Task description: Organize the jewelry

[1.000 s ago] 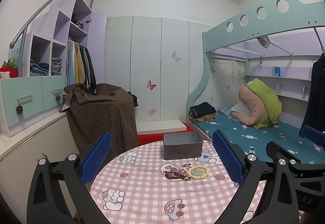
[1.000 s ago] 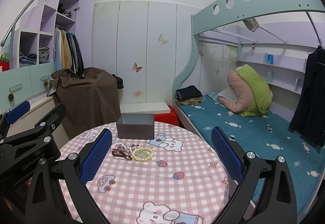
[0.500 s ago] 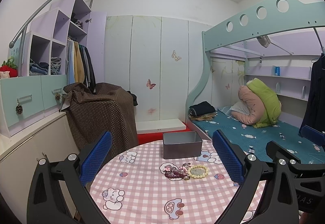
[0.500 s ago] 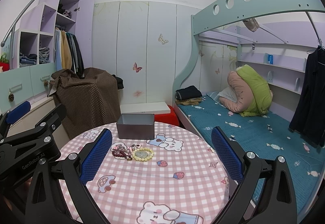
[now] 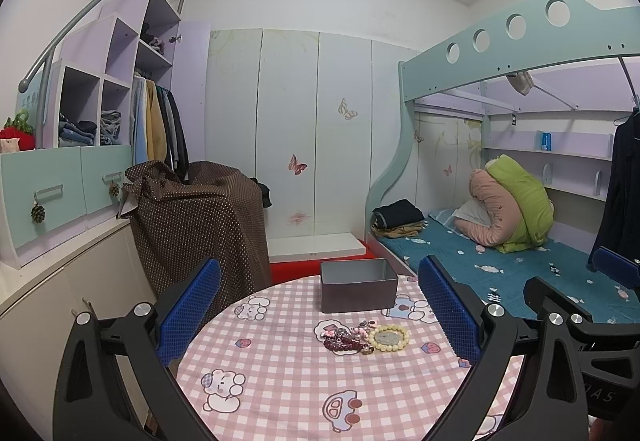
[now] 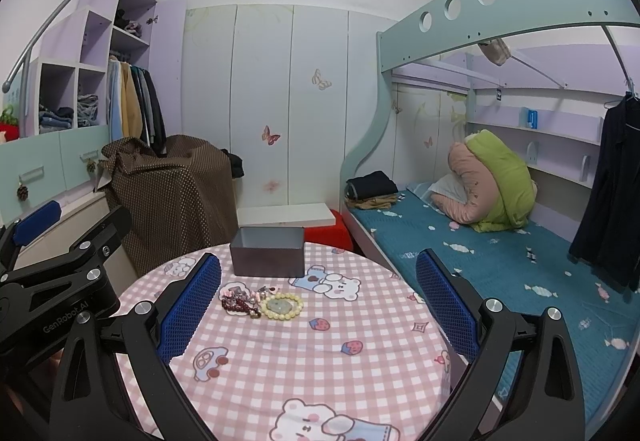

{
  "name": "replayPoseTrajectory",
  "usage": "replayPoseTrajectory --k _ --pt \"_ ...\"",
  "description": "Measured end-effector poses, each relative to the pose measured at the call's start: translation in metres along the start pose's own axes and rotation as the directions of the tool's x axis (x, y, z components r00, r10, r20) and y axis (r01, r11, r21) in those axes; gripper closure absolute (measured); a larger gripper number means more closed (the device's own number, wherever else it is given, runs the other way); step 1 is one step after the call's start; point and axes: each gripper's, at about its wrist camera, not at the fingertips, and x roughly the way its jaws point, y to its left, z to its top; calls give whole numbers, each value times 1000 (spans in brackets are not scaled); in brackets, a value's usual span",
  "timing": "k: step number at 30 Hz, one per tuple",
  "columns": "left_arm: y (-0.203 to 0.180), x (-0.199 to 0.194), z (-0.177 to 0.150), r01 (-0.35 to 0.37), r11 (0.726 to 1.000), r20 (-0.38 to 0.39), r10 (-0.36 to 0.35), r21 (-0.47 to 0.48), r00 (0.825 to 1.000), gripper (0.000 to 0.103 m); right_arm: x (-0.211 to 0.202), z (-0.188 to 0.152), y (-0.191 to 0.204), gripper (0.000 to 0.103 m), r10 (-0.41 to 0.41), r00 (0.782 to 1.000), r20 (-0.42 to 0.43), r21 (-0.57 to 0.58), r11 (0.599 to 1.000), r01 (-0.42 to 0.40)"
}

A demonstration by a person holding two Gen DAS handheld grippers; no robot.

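A small heap of jewelry lies on the round table with the pink checked cloth [image 5: 280, 381]: a pale yellow bead bracelet [image 5: 389, 337], a dark red bead bracelet [image 5: 343, 343] and small pink pieces [image 5: 362, 327]. Behind it stands an open grey box [image 5: 359, 290]. In the right wrist view the yellow bracelet [image 6: 281, 306], red beads [image 6: 237, 304] and box [image 6: 267, 256] show left of centre. My left gripper [image 5: 318, 309] is open and empty, above the table short of the heap. My right gripper [image 6: 318, 307] is open and empty, right of the heap.
A brown dotted cover [image 5: 200, 217] drapes furniture beyond the table's left. A bunk bed with a blue sheet [image 6: 480, 253] runs along the right. White wardrobe doors [image 5: 312, 129] stand at the back. The left gripper's body [image 6: 52, 301] shows at the right wrist view's left edge.
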Motion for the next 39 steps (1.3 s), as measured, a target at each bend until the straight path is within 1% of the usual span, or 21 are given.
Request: replayPoseTrajectory --k 5,9,11,14,16,19,20,22,25,26,28,29,31,33,36,39 --pt "2 -1 -4 -6 1000 -23 5 -17 1000 7 -2 8 4 8 15 1000 -14 -23 1000 -16" --pt "16 8 -11 15 998 -99 -21 -63 995 7 5 8 11 8 40 999 -31 -45 998 -41" --pt "20 13 -14 22 997 -119 -31 -75 992 7 8 5 14 8 51 998 -26 -62 997 -53" --pt "20 19 -23 10 999 -140 -15 -42 990 7 16 -3 19 8 28 999 -29 -100 994 -30" --pt "19 29 -30 5 1000 -187 -10 -28 982 7 23 -8 21 8 29 998 -48 -113 993 -35" --pt "22 43 -38 48 998 -238 -56 -42 970 7 44 -15 17 8 49 992 -113 -103 993 -61" --pt "22 49 -43 51 998 -254 -59 -39 965 7 52 -17 15 8 45 990 -131 -101 993 -59" --pt "23 64 -51 37 999 -301 -44 -28 953 7 67 -22 12 8 34 987 -159 -94 994 -50" --pt "23 88 -66 46 999 -385 -52 -23 922 7 91 -28 6 8 34 977 -208 -74 996 -50" --pt "22 99 -72 51 999 -414 -54 -18 909 7 101 -30 5 8 33 973 -227 -71 996 -51" --pt "21 115 -79 62 998 -457 -58 -7 888 7 118 -34 4 8 37 964 -262 -66 996 -56" --pt "19 126 -84 67 998 -488 -58 2 871 7 128 -37 4 8 42 958 -283 -61 996 -62" --pt "19 146 -92 72 997 -533 -58 6 844 8 145 -43 3 8 53 947 -318 -52 996 -74" --pt "21 162 -95 70 998 -558 -60 -4 828 8 161 -49 2 8 61 935 -349 -41 996 -80" --pt "26 187 -100 69 997 -593 -81 -43 801 8 182 -55 0 8 76 917 -391 -23 995 -92" --pt "25 212 -105 58 997 -621 -82 -58 780 15 204 -62 -1 8 89 901 -424 -9 995 -103"
